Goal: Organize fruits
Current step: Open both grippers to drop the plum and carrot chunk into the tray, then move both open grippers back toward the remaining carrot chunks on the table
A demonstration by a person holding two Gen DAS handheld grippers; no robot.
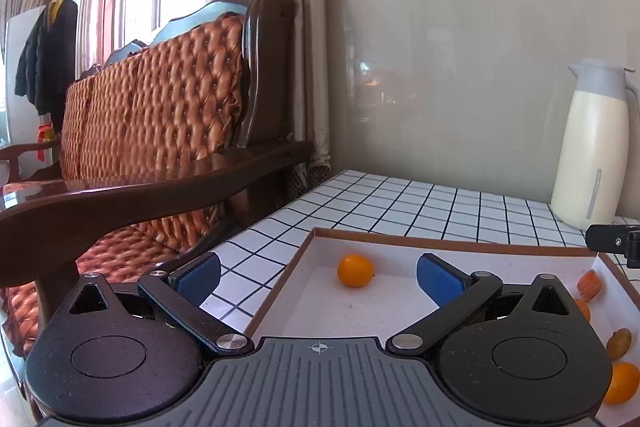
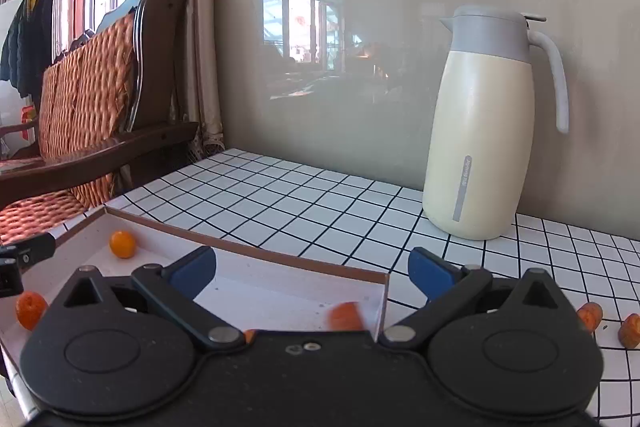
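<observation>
Left wrist view: our left tongs (image 1: pixel 318 277) hang released over the near left corner of the box (image 1: pixel 440 241), holding nothing, with an orange (image 1: pixel 355 269) straight ahead between the pads. More fruit shows past the right pad, by the box's right wall: a striped piece (image 1: pixel 589 285), a brownish one (image 1: pixel 619 343) and another orange (image 1: pixel 622 383).

On the right wrist view our right tongs (image 2: pixel 312 273) are released too, and they straddle the box's right wall, left pad over the inside, right pad over the tiled table (image 2: pixel 280 203). Just below them a blurred orange-red fruit (image 2: pixel 345 315) sits against that wall; we think it lies inside the box, though the blur keeps us from being sure. Two small fruits (image 2: pixel 591 315) wait on the table off to the right of the right pad, outside the box. A jug (image 2: pixel 480 131) stands ahead and to the right.

Risks, as we judge them: round fruit can roll off the table if a pad nudges it before closing; a pad can catch the thin box wall and shove the box; a wide swing right could strike the jug.
</observation>
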